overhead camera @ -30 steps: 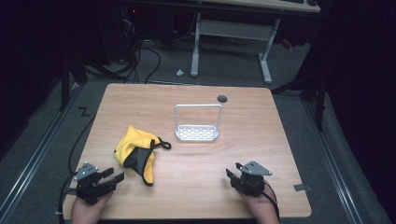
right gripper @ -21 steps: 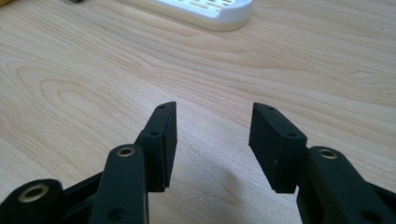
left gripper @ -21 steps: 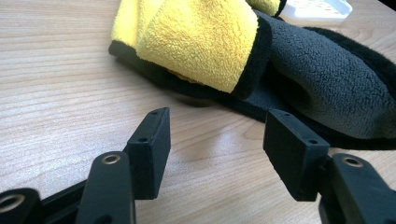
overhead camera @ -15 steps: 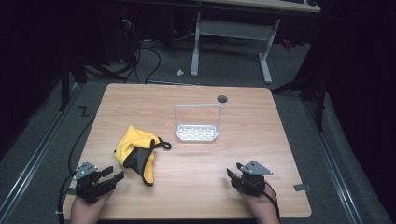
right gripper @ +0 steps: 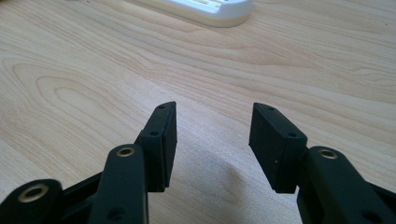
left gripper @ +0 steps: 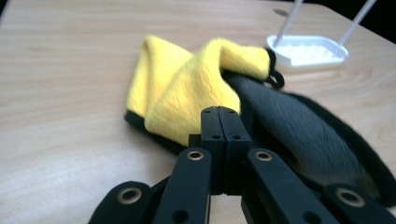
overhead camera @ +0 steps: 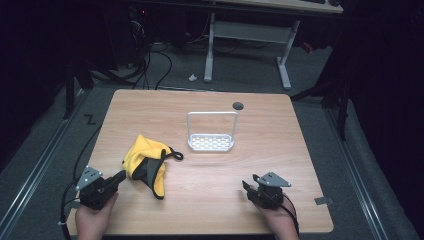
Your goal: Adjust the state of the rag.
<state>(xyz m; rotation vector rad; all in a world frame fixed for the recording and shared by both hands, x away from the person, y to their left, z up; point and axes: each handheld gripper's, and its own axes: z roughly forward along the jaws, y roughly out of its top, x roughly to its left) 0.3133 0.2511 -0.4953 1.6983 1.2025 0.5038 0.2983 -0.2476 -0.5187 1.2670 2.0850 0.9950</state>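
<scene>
Left gripper (left gripper: 219,114), jaws just closing together empty, is facing the soft, light cloth (left gripper: 196,88); a raised fold is offering the best hold.

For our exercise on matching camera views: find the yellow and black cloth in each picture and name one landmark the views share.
High view: the yellow and black cloth lies left of centre on the table, just ahead of the left gripper.
Left gripper view: the cloth spreads across the middle, directly beyond the closed jaws.
Right gripper view: the cloth is not in this picture.
Shared landmark: the white rack.
</scene>
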